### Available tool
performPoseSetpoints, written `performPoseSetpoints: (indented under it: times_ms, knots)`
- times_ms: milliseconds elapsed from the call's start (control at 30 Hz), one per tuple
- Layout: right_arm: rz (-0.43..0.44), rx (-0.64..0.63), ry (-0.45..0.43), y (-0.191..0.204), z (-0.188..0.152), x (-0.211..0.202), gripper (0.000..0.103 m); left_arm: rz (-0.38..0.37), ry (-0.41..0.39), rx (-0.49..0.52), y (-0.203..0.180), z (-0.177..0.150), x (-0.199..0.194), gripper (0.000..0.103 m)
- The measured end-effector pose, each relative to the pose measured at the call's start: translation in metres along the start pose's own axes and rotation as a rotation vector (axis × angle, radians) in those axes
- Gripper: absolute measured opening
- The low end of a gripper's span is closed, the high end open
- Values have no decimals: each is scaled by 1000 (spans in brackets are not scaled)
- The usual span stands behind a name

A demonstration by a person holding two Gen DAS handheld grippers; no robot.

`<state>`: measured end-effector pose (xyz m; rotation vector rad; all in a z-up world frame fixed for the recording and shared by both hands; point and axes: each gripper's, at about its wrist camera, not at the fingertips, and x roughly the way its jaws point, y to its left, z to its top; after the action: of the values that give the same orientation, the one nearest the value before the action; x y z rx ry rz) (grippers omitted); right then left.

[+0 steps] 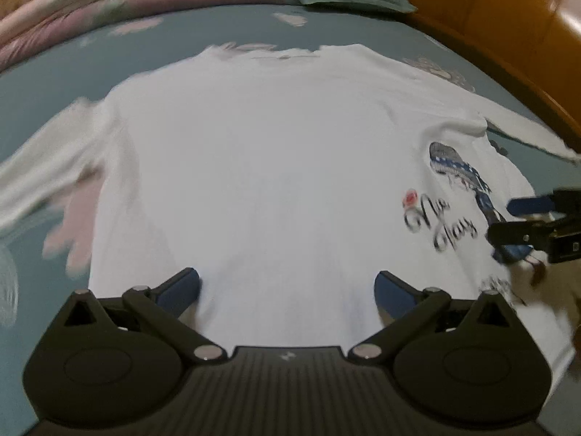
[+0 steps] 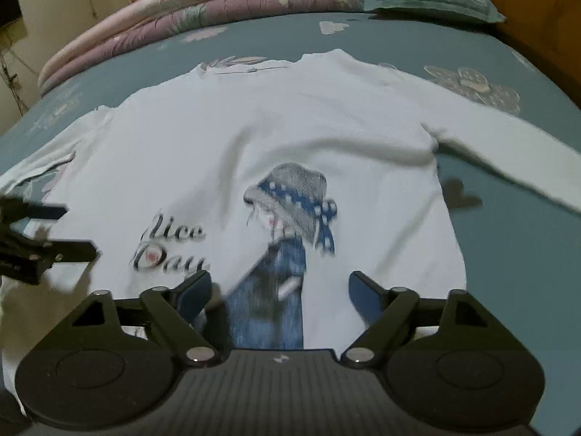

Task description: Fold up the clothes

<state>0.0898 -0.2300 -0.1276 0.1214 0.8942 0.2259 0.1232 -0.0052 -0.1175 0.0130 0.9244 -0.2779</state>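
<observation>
White long-sleeve top (image 2: 290, 138) lies flat on teal floral bedsheet (image 2: 508, 254), sleeve ends cut off, print blurred; folded quilts (image 2: 181, 3) behind; L gripper (image 1: 287, 287) & R gripper (image 2: 279, 290) jaws wide, holding nothing.

Both wrist views look steeply down, close above the same white shirt (image 1: 272, 167), side by side.

left gripper (image 1: 287, 287) points steeply down toward 12 o'clock, jaws spread wide, nothing between the blue pads (image 1: 181, 290). right gripper (image 2: 279, 290) is tilted down likewise, jaws wide apart, pads free. each shows in the other's view: right gripper at 3 o'clock, left gripper at 9 o'clock, side by side.
</observation>
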Motion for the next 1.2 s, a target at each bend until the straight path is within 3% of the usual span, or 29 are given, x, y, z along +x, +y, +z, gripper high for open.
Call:
performPoseSetpoints:
  times_ms: [200,333,433,500,600,700,833,933,1067,1133,1200]
  knots:
    - [4,22,1,0,-22,-12,103,-57,45,-44,12,-8,-24,102]
    - [-43,-4,2,7,-24,-7,103,-83,-69,-111,24,15,-31,102]
    - [-80,-12,6,14,-25,-5,103,-97,-51,-113,20,22,-11,102]
    - [-97,-28,2,17,-27,-5,103,-72,-8,-90,16,13,2,102]
    - [-106,-32,-8,18,-30,-6,103,-22,-20,6,9,-13,-3,102]
    - [-98,-33,-17,16,-32,-8,103,-44,-6,24,16,-32,-23,102]
    - [-101,-36,-26,17,-33,-7,103,-116,-15,-67,35,-40,-56,102]
    - [-99,-29,-32,16,-33,-8,103,-125,-40,-95,41,-41,-72,102]
    - [-89,-31,-41,15,-34,-9,103,-317,-45,-243,55,-50,-83,102]
    - [-92,-32,-44,15,-34,-9,103,-368,-32,-260,53,-53,-80,102]
    - [-95,-32,-45,16,-35,-9,103,-314,15,-251,50,-59,-72,102]
